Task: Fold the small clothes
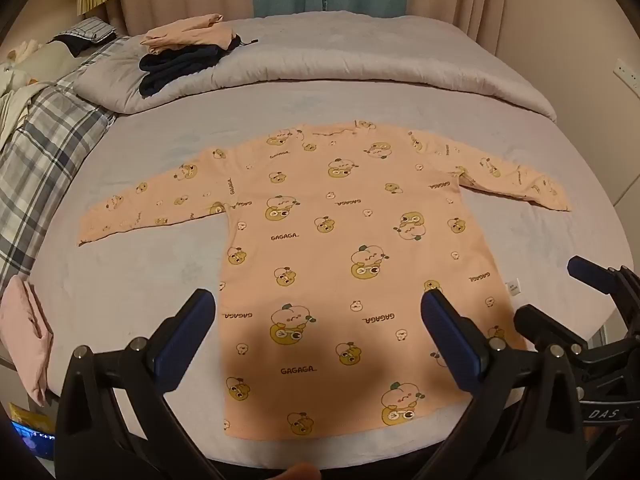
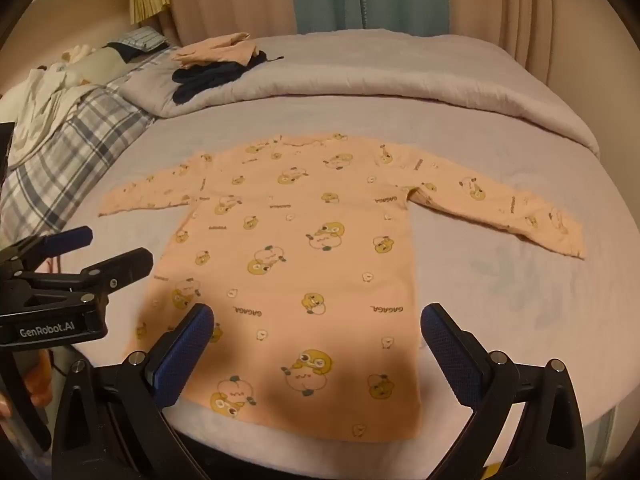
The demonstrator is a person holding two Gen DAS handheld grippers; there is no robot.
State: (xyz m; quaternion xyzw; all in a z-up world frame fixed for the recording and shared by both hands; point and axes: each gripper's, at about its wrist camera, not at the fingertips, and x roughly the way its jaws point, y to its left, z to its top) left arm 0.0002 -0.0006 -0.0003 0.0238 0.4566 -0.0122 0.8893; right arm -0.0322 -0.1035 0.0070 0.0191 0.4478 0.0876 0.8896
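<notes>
A small peach long-sleeved shirt (image 1: 340,248) printed with yellow cartoon figures lies flat on the bed, both sleeves spread out sideways, hem toward me. My left gripper (image 1: 318,308) hovers open above the hem end, nothing between its blue pads. In the right wrist view the same shirt (image 2: 304,264) lies below my right gripper (image 2: 316,324), which also stands open and empty above the hem. The right gripper (image 1: 556,296) shows at the right edge of the left wrist view; the left gripper (image 2: 108,248) shows at the left of the right wrist view.
The pale lilac bed sheet (image 1: 140,280) surrounds the shirt. A rolled grey duvet (image 1: 360,60) lies behind, with folded peach and dark clothes (image 1: 188,56) on it. A plaid blanket (image 1: 44,152) and a pink folded cloth (image 1: 24,328) sit at the left.
</notes>
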